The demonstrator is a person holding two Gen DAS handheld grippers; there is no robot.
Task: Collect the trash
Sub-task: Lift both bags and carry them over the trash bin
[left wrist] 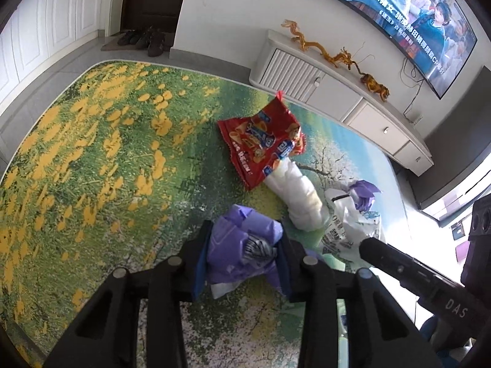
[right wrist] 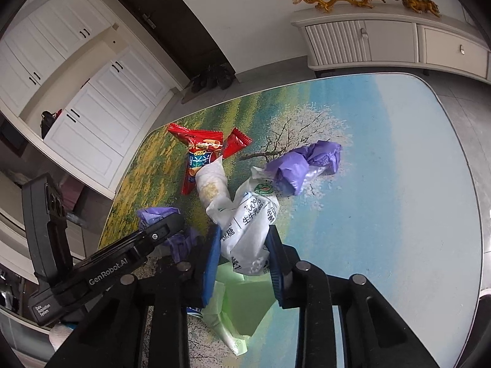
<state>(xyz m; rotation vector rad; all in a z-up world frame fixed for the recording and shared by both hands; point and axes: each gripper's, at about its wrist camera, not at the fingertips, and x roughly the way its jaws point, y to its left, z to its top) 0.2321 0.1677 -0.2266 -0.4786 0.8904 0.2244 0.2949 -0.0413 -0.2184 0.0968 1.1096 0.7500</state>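
Observation:
Trash lies on a printed rug. My left gripper [left wrist: 245, 251] is shut on a crumpled purple bag [left wrist: 242, 245]. Ahead of it lie a red snack wrapper [left wrist: 260, 141] and a white crumpled cup wrapper [left wrist: 297, 196]. My right gripper [right wrist: 244, 245] is shut on a white printed milk bag [right wrist: 248, 220]; it also shows in the left wrist view [left wrist: 346, 230]. A second purple bag [right wrist: 303, 162] lies just beyond it. The red snack wrapper [right wrist: 202, 153] and white cup wrapper [right wrist: 211, 184] lie to the left. A light green bag [right wrist: 236, 303] sits under the right gripper.
The rug [left wrist: 92, 153] covers the floor. A white TV cabinet [left wrist: 337, 92] with golden figurines stands along the far wall under a television [left wrist: 414, 6]. White cupboards [right wrist: 76, 92] and a dark door [right wrist: 172, 21] with shoes [right wrist: 211, 76] stand at the far left.

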